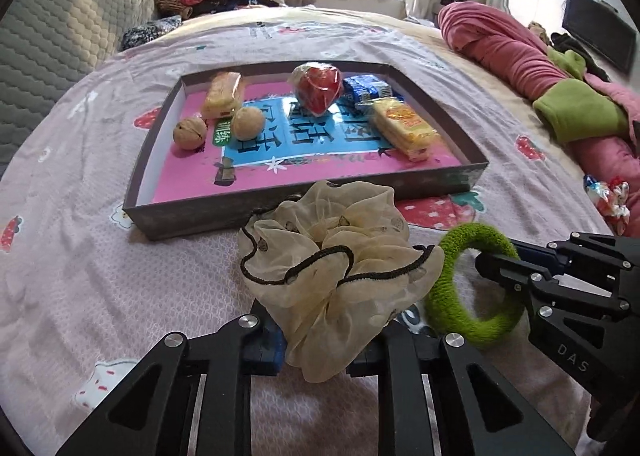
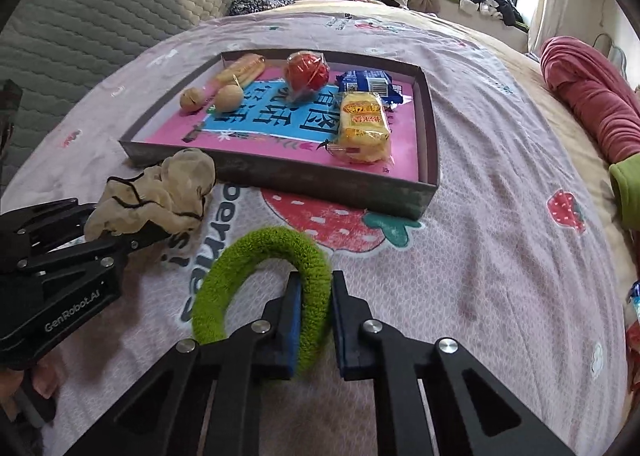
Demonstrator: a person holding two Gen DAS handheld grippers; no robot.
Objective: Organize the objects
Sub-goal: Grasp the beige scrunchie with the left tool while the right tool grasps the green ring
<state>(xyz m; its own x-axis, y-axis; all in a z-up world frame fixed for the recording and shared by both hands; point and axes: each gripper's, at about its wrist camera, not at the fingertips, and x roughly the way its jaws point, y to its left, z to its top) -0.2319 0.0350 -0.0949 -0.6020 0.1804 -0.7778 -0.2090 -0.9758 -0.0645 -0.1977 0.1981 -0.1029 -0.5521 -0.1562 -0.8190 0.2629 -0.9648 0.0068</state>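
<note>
**Both grippers closed on hair ties, side by side**

The left gripper [image 1: 320,340] points forward with its jaws drawn in on the cream scrunchie [image 1: 336,268], the fabric bunched between the blue pads and spilling above them. The right gripper [image 2: 316,320] sits just beside it, to its right, jaws clamped on one side of the green hair band [image 2: 264,280], whose loop stands up ahead of the fingers. Both tools are held low over the bed [image 2: 500,236], angled slightly toward each other.
</note>
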